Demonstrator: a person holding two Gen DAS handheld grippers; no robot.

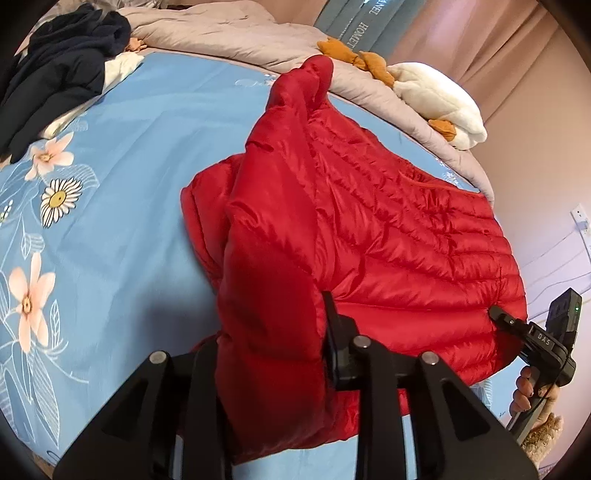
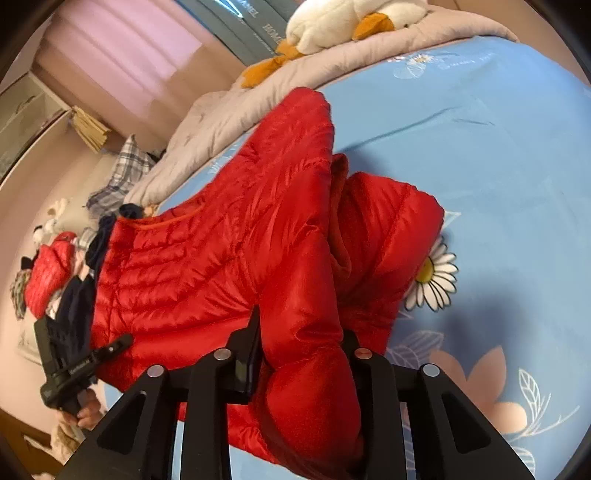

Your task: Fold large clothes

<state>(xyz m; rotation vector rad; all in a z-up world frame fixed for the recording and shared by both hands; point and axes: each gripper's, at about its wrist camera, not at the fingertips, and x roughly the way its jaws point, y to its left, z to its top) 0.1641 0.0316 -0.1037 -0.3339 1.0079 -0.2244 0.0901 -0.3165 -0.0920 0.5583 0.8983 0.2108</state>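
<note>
My left gripper [image 1: 269, 369] is pinching a puffy fold of the red down jacket [image 1: 369, 229]; the fabric bulges between its two black fingers [image 1: 336, 332] and fills the gap, so the jaws stand clamped on cloth rather than pressed together. My right gripper [image 2: 303, 354] does the same from the opposite side; a thick roll of the red down jacket [image 2: 207, 258] sits between its fingers [image 2: 251, 343], gripped tight.

Each wrist view shows the other tool; in the left wrist view I see the right gripper [image 1: 496, 314] with its tip touching the jacket's edge at the far right, held by a hand [image 1: 526, 391]; in the right wrist view I see the left gripper [image 2: 123, 341] at the jacket's lower left edge, also held by a hand [image 2: 86, 411].

The jacket lies on the blue floral bedsheet [image 1: 129, 184], with one sleeve lifted and draped across the quilted body toward the cameras; its far end reaches near the grey duvet [image 1: 229, 33] bunched at the back of the bed.

A white plush goose [image 1: 439, 99] with orange feet rests on that duvet; a pile of dark navy clothes [image 1: 59, 66] lies on the sheet well apart from the jacket; pink curtains [image 2: 125, 55] hang behind the bed.
</note>
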